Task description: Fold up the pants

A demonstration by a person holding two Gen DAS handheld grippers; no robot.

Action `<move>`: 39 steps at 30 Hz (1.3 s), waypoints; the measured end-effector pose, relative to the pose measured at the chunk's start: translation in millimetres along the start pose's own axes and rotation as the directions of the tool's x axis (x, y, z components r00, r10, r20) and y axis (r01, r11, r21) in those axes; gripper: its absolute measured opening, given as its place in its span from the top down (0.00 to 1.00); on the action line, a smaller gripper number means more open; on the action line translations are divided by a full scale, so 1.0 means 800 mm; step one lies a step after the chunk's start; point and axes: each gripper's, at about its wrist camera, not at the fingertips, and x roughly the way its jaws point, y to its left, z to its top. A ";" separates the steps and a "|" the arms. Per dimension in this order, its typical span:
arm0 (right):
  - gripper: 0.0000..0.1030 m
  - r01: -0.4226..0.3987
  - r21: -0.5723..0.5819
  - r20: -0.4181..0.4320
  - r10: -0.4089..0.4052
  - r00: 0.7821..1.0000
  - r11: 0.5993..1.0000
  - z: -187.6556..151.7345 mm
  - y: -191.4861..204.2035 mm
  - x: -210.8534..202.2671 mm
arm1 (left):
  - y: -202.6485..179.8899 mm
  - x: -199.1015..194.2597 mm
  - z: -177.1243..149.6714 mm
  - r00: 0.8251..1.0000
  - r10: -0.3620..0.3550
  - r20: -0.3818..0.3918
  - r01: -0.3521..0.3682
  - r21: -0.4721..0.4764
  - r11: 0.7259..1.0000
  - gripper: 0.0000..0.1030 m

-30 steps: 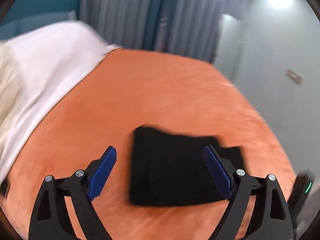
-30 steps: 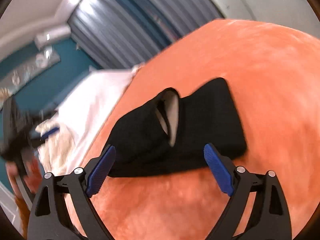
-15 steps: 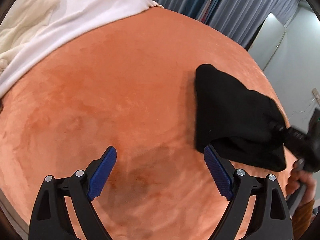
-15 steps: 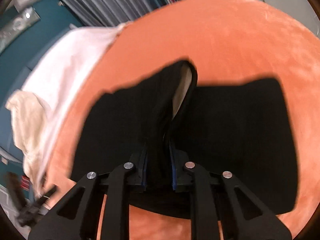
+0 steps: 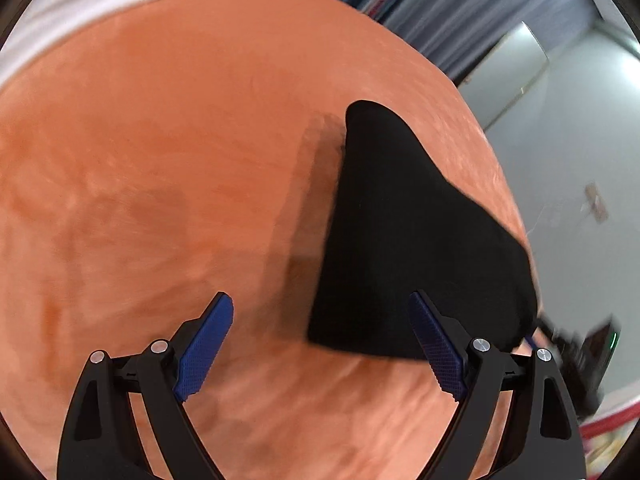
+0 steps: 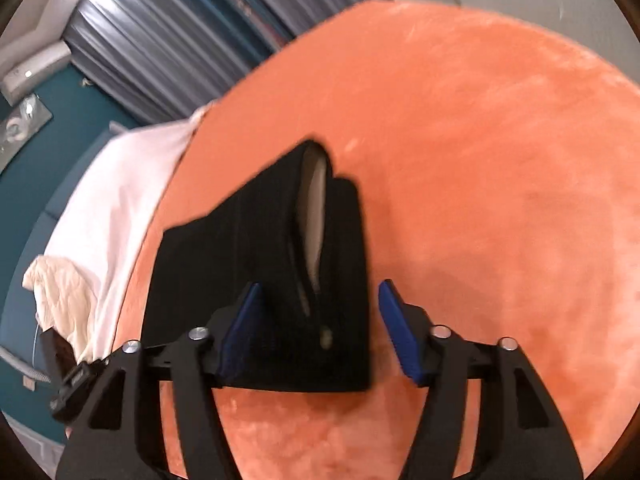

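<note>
The black pants [image 5: 400, 220] lie folded in a thick stack on the orange bed cover [image 5: 160, 160]. In the right wrist view the pants [image 6: 248, 248] show a pale inner lining at a fold opening. My right gripper [image 6: 320, 288] straddles the near end of the stack and its jaws are opening. The left pad [image 6: 244, 320] is at the cloth and the right pad [image 6: 396, 336] stands off it. My left gripper [image 5: 320, 300] hangs open low over the cover, and the stack's near corner lies between its fingers without touching them.
A white sheet [image 6: 120, 184] and a cream quilt [image 6: 60, 292] cover the bed's far-left end. Grey-blue curtains [image 6: 180, 40] hang behind the bed. The bed's edge and a grey wall [image 5: 560, 140] lie right of the pants. The right gripper [image 5: 576, 344] shows blurred at the left view's right edge.
My right gripper pinched a fold of the pants half a second ago; now its jaws have spread apart around the stack. My left gripper has sunk toward the cover and rolled.
</note>
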 end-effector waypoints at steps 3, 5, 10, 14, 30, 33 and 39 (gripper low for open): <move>0.41 -0.037 0.047 -0.063 0.040 0.997 0.998 -0.002 -0.017 0.012 | 0.003 0.029 0.015 0.999 0.004 -0.037 -0.008 -0.085 0.996 0.16; 0.40 -0.083 0.077 -0.105 0.091 0.990 0.994 0.000 -0.021 0.029 | 0.002 0.050 0.021 0.998 -0.004 -0.063 -0.003 -0.104 0.995 0.09; 0.48 -0.091 0.077 -0.138 0.101 0.985 0.993 -0.018 -0.004 0.070 | -0.015 0.067 0.029 0.999 0.022 -0.046 -0.026 -0.086 0.996 0.05; 0.69 -0.117 0.069 -0.132 0.125 0.983 0.991 -0.011 0.019 0.061 | -0.025 0.060 0.030 0.991 -0.078 -0.108 0.071 -0.075 0.995 0.68; 0.52 -0.199 0.134 -0.045 0.207 0.977 0.971 -0.122 -0.077 -0.122 | -0.032 -0.086 -0.114 1.000 -0.015 -0.022 0.016 0.069 0.998 0.50; 0.73 -0.115 0.026 0.057 0.114 0.992 0.993 -0.094 -0.069 -0.158 | -0.078 -0.141 -0.108 0.981 0.096 0.171 -0.132 0.213 0.968 0.46; 0.83 0.059 -0.157 0.060 -0.050 0.997 0.986 -0.046 -0.044 -0.110 | -0.156 -0.136 -0.117 0.970 0.105 0.217 -0.179 0.357 0.917 0.29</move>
